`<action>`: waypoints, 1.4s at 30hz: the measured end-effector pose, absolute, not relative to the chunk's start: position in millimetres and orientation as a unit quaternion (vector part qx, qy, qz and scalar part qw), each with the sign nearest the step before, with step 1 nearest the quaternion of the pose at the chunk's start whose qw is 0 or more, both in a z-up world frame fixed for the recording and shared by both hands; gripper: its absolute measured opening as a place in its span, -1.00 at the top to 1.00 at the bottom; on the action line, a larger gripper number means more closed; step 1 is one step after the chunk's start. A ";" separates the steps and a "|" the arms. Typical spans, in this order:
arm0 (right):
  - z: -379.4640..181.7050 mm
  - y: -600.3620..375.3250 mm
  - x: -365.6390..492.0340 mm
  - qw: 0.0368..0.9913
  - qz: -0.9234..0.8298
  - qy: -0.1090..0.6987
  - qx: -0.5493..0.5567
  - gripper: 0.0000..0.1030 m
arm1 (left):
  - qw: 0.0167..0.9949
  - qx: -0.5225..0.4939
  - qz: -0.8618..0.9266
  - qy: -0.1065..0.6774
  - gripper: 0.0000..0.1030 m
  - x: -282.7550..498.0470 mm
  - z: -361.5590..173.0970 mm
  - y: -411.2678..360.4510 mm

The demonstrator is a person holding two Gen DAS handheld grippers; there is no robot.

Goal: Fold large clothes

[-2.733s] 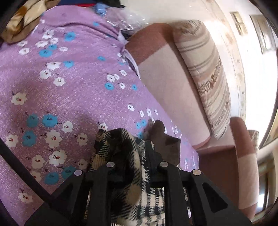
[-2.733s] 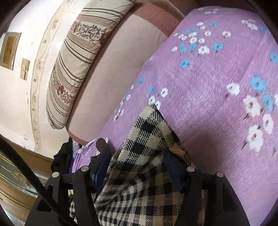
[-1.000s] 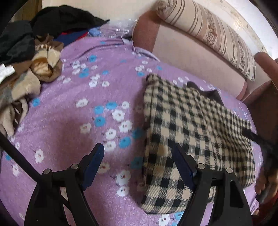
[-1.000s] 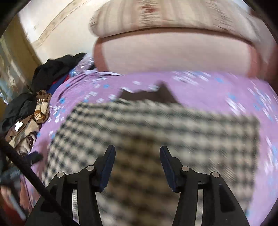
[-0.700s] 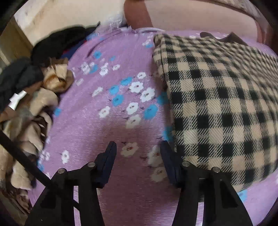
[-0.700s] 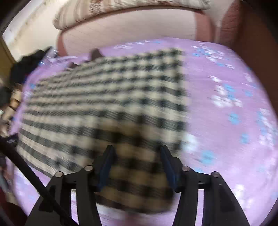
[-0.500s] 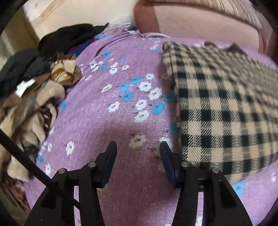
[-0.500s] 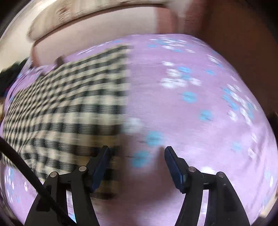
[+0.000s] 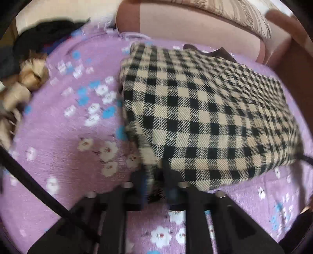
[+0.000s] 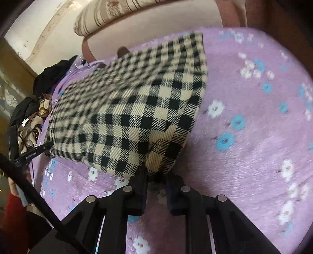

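A black-and-beige checked garment point(image 9: 205, 109) lies folded into a flat rectangle on a purple bedspread point(image 9: 64, 136) printed with white and blue flowers. The garment sits toward the far side of the spread, close to the pink padded backrest point(image 9: 195, 25) of a sofa-bed, and a dark brown collar or lining point(image 9: 223, 52) peeks out from beneath its far edge. In the left wrist view, the left gripper point(image 9: 154, 181) has its two black fingers drawn close together on the near left corner of the folded garment, with a fringe of checked cloth caught between them. In the right wrist view, the right gripper point(image 10: 155, 178) has its fingers pinched in the same way on the near right corner of the garment point(image 10: 137, 109), the cloth bulging slightly just above the fingertips. A striped bolster cushion point(image 10: 117, 11) rests along the top of the backrest. At the left end of the spread lies a heap of other clothes, black point(image 10: 52, 72) and tan point(image 9: 29, 78). Both views are somewhat blurred. At the lower left edge of the right wrist view, part of the person's red sleeve point(image 10: 11, 215) shows beside the black frame of the left gripper.
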State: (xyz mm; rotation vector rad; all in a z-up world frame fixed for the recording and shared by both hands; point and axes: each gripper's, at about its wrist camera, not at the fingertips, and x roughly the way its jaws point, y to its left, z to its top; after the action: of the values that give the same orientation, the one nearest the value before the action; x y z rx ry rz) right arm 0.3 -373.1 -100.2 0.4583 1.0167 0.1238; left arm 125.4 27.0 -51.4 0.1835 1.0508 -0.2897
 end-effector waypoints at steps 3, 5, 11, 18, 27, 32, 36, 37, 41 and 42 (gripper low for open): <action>-85.9 -387.7 -10.1 0.856 0.044 0.467 0.218 0.75 | 0.856 0.099 -0.127 0.491 0.83 112.0 -38.2 27.4; -92.5 -391.5 -9.4 0.851 0.029 0.481 0.210 0.76 | 0.852 0.085 -0.111 0.505 0.83 111.9 -42.4 35.5; -96.2 -412.6 -18.9 0.840 -0.053 0.510 0.176 0.75 | 0.861 0.088 -0.047 0.499 0.68 110.5 -41.0 64.4; -58.3 -419.2 -21.7 0.889 -0.044 0.387 0.242 0.59 | 0.890 0.026 -0.051 0.453 0.35 110.1 -14.3 77.6; -66.9 -281.7 53.9 0.904 0.058 0.400 0.141 0.27 | 0.890 0.042 -0.136 0.434 -0.02 112.7 -21.7 -5.3; -77.5 -242.7 69.6 0.901 0.102 0.405 0.120 0.31 | 0.884 0.080 -0.150 0.435 -0.02 111.5 -39.7 -42.5; -94.9 -251.0 75.0 0.894 0.062 0.435 0.090 0.35 | 0.882 0.124 -0.114 0.441 -0.02 119.5 -58.9 -37.3; -99.2 -259.8 75.3 0.892 0.046 0.440 0.089 0.39 | 0.881 0.128 -0.104 0.443 -0.02 121.7 -61.8 -31.2; -103.7 -308.8 63.0 0.888 0.024 0.442 0.125 0.78 | 0.882 0.111 -0.082 0.450 -0.09 129.1 -65.3 4.6; -105.1 -317.4 60.1 0.886 0.026 0.443 0.136 0.92 | 0.882 0.103 -0.082 0.452 -0.12 129.7 -65.7 12.3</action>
State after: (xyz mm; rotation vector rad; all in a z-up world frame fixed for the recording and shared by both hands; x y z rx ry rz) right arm 60.1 -317.4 -105.1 0.2824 0.9206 0.0540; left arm 129.7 12.3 -65.7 0.2150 0.9410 -0.1697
